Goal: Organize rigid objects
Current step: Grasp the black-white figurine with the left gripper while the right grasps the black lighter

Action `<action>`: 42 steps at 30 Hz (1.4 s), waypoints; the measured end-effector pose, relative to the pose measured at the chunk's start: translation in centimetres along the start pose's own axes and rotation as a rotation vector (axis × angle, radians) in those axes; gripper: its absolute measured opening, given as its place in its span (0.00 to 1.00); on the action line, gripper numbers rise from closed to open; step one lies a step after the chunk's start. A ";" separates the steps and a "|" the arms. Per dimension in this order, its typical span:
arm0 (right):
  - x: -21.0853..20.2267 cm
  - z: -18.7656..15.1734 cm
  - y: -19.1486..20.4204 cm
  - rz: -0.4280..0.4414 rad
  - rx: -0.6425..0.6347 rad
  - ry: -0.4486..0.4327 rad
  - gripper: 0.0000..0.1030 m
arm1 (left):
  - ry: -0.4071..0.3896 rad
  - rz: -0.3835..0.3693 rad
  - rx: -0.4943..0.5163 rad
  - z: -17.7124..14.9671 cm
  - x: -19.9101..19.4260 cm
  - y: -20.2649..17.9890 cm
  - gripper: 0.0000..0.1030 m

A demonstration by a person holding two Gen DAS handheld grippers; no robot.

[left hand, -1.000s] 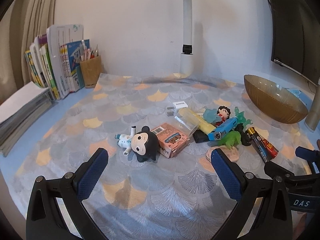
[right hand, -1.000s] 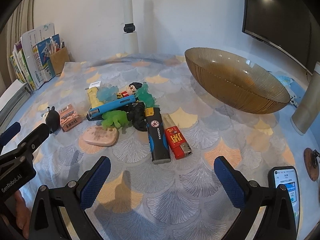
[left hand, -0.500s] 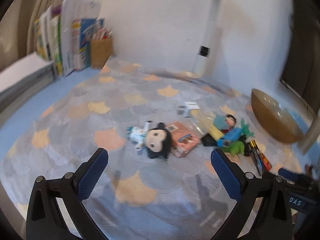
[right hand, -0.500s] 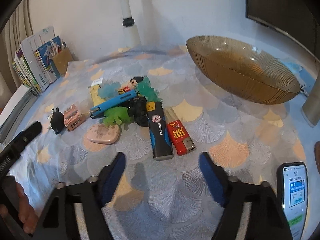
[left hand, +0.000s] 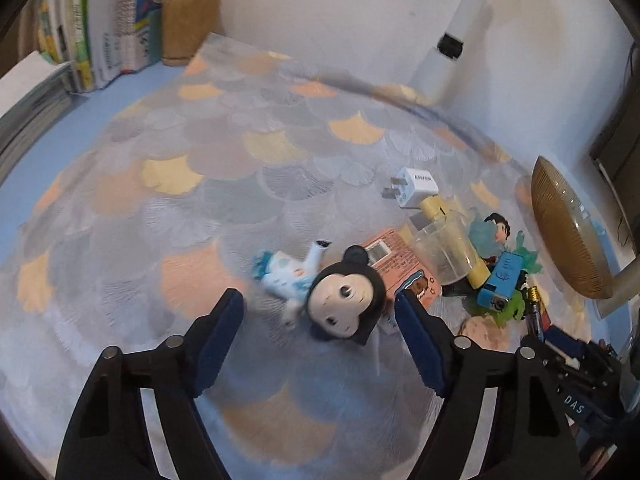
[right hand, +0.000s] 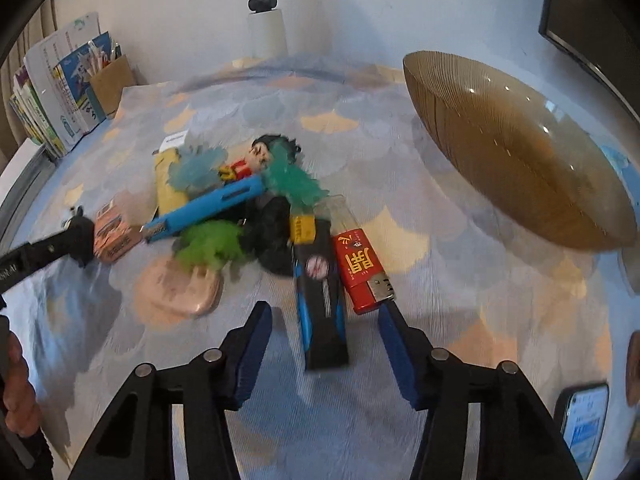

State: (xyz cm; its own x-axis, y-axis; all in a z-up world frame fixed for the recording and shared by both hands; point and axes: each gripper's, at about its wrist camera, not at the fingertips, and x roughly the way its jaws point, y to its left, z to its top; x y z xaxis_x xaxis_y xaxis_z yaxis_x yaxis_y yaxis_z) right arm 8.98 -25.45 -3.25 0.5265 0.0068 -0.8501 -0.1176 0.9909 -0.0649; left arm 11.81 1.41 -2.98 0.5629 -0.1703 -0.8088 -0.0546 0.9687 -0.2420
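My left gripper point(left hand: 318, 316) is open, its jaws on either side of a black-eared doll point(left hand: 340, 304) that lies on the scale-patterned mat. A pink box point(left hand: 396, 264) touches the doll's right side. My right gripper point(right hand: 324, 324) is open just short of a black-and-blue lighter point(right hand: 320, 304) and a red lighter point(right hand: 360, 268). Behind them lies a pile: blue utility knife point(right hand: 208, 208), green toy point(right hand: 212, 244), pink oval piece point(right hand: 180, 288), small figure point(right hand: 264, 156). A brown glass bowl point(right hand: 516, 152) stands at the right.
Books point(left hand: 100, 20) and a pencil holder point(left hand: 190, 24) stand at the back left. A white lamp post point(right hand: 266, 8) rises at the back. A white charger point(left hand: 414, 190) and yellow tube point(left hand: 456, 248) lie by the pile. A phone point(right hand: 584, 420) lies at the front right.
Both grippers have moved forward and down toward the mat. The left now straddles the doll; the right has narrowed its opening and closed in on the two lighters.
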 end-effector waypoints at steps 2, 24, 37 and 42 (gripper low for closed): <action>0.3 0.7 0.1 -0.013 -0.011 -0.013 0.45 | -0.015 0.011 0.013 0.2 0.2 -0.4 0.67; -3.1 -5.2 1.2 0.112 -0.129 -0.010 0.21 | -0.058 -0.153 0.179 -5.9 -4.3 -1.1 0.57; -3.5 -6.1 2.4 0.077 -0.120 -0.048 0.35 | -0.057 -0.128 0.198 -7.3 -4.5 -2.0 0.58; -3.9 -6.5 2.7 0.085 -0.129 -0.063 0.22 | -0.070 -0.105 0.210 -7.3 -4.8 -2.9 0.57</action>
State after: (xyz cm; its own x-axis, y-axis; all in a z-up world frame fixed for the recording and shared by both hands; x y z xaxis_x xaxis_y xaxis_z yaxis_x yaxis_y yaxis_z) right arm 1.18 -23.67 -3.51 0.5615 0.1019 -0.8212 -0.2686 0.9611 -0.0644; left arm 3.25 -1.89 -2.34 0.6129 -0.2658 -0.7441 0.1757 0.9640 -0.1997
